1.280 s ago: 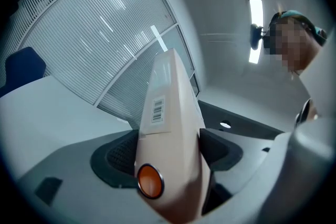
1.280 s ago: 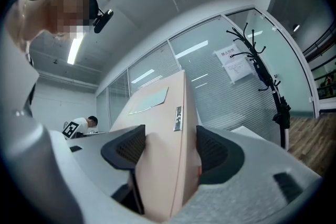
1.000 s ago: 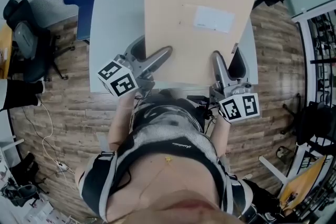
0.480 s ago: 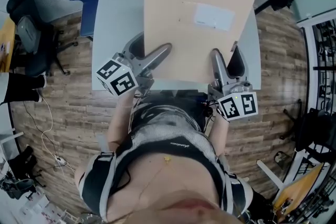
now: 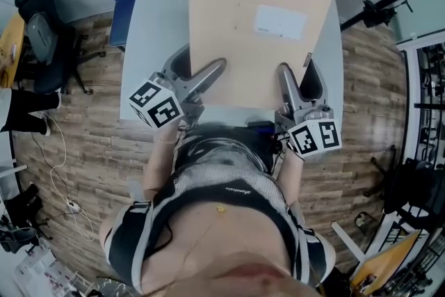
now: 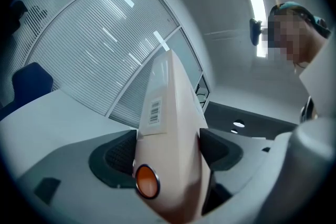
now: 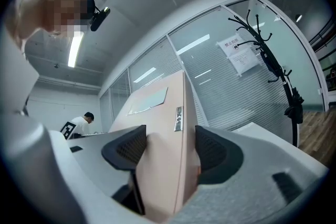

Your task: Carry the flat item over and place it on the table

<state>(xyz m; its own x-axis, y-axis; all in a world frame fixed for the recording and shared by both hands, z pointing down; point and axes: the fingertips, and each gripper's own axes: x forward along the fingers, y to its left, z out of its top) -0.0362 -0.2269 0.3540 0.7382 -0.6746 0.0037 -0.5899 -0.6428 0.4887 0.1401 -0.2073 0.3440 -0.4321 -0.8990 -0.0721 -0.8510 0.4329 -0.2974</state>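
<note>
Head view: a flat, smooth beige cardboard box [image 5: 236, 45] with a white label [image 5: 280, 22] lies over the grey table [image 5: 156, 24]. The left gripper [image 5: 198, 71] and right gripper [image 5: 299, 78] hold its near edge.

Left gripper view: the dark ribbed pads are clamped on the box's thin edge, and only here do a barcode sticker [image 6: 154, 111] and a round orange dot [image 6: 147, 181] show.

Right gripper view: the pads likewise pinch the edge, beside a small silver sticker [image 7: 179, 118].

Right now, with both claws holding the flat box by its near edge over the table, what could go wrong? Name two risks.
1. The left claw and right claw pinch only the near edge of the flat box, so its unsupported far end might droop or slip free.
2. The box lies close to the right edge of the table; set down carelessly, it could overhang.
</note>
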